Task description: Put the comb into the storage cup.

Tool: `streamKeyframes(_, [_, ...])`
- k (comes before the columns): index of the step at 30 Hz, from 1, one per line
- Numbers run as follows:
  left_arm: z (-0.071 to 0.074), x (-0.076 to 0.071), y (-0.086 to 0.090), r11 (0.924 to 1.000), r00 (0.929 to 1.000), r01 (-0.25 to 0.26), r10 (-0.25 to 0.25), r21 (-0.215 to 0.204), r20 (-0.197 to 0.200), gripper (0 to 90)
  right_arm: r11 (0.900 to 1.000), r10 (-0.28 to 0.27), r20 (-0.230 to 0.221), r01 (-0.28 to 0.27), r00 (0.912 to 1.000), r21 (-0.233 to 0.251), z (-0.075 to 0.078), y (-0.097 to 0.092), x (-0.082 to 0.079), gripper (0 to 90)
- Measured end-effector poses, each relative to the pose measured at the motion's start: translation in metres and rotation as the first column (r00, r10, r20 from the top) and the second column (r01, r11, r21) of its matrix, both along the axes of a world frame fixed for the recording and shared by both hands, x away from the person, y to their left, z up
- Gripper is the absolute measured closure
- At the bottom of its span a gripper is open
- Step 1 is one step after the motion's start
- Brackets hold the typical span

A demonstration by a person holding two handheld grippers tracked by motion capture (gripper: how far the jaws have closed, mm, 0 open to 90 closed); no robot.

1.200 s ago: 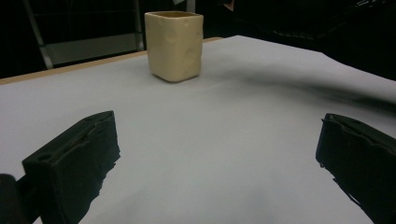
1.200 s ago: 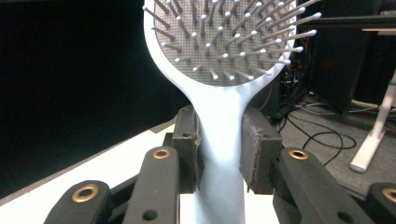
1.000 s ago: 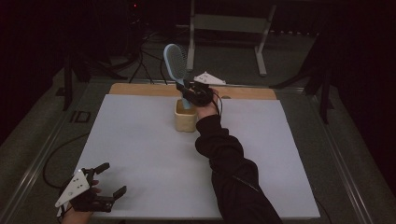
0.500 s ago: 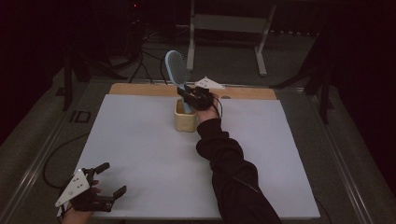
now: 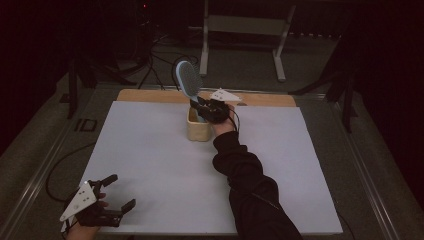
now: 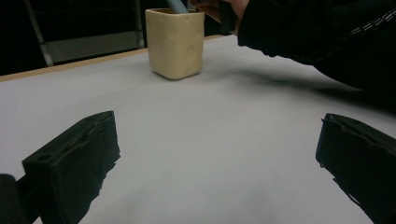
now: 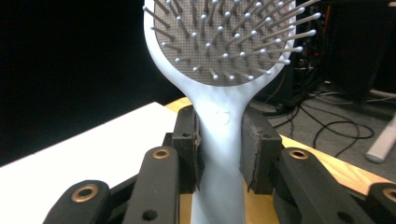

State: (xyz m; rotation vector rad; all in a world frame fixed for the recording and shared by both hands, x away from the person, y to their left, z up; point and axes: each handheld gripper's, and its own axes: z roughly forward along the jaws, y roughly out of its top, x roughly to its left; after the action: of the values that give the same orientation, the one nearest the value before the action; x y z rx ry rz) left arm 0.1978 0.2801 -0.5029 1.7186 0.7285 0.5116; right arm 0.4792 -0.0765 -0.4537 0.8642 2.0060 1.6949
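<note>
A pale blue hairbrush (image 5: 186,77) stands upright with its handle down inside a cream cup (image 5: 198,128) at the far middle of the white table. My right gripper (image 5: 206,107) is shut on the hairbrush handle (image 7: 219,140), with both pads pressed against it just above the cup's rim. The bristled head (image 7: 229,37) rises above the jaws. My left gripper (image 5: 116,192) rests open near the table's front left corner, with nothing between its jaws. In the left gripper view the cup (image 6: 175,42) stands far ahead of the gripper (image 6: 217,158).
A wooden strip (image 5: 150,96) runs along the table's far edge. Behind it stand a metal stand (image 5: 245,25) and loose cables (image 5: 160,60) on the dark floor. A dark sleeve (image 5: 250,190) stretches across the table's middle right.
The right gripper has sunk a little with the hairbrush, so the handle sits deeper in the cup. The left gripper has stayed still.
</note>
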Motion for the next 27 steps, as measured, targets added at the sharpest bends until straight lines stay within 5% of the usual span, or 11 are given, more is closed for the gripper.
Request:
streamKeyframes(7, [-0.001, 0.0011, 0.0003, 1.0, 1.0, -0.001, 0.001, 0.001, -0.004, 0.0, 0.9999, 0.011, 0.014, -0.011, 0.9998, 0.008, -0.0035, -0.0057, -0.0024, 69.4])
streamKeyframes(12, [-0.0009, 0.0012, 0.0001, 1.0, 1.0, -0.001, 0.001, 0.001, -0.004, 0.0, 0.9991, 0.018, 0.031, -0.016, 0.9994, -0.038, -0.0022, -0.0039, -0.0033, 67.9])
streamKeyframes(15, [-0.001, 0.0011, 0.0003, 1.0, 1.0, -0.002, 0.002, 0.002, -0.004, 0.0, 0.9984, 0.025, 0.039, -0.023, 0.9989, -0.052, -0.0015, -0.0027, -0.0043, 42.5])
streamKeyframes(17, [-0.0011, 0.0014, 0.0004, 1.0, 1.0, -0.001, 0.001, 0.0, -0.005, 0.0, 0.9965, -0.036, 0.074, 0.041, 0.9966, -0.072, -0.0006, -0.0018, -0.0089, 30.6])
streamKeyframes(19, [-0.0014, 0.0013, 0.0003, 1.0, 1.0, -0.002, 0.002, 0.002, -0.007, 0.0, 0.9963, -0.04, 0.069, 0.045, 0.9968, -0.073, 0.0011, -0.0032, -0.0098, 19.2])
streamKeyframes(27, [-0.0016, 0.002, -0.0002, 1.0, 1.0, -0.003, 0.003, 0.003, -0.008, 0.0, 0.9976, 0.002, 0.028, 0.0, 0.9996, -0.069, 0.0044, -0.0089, -0.01, 9.3])
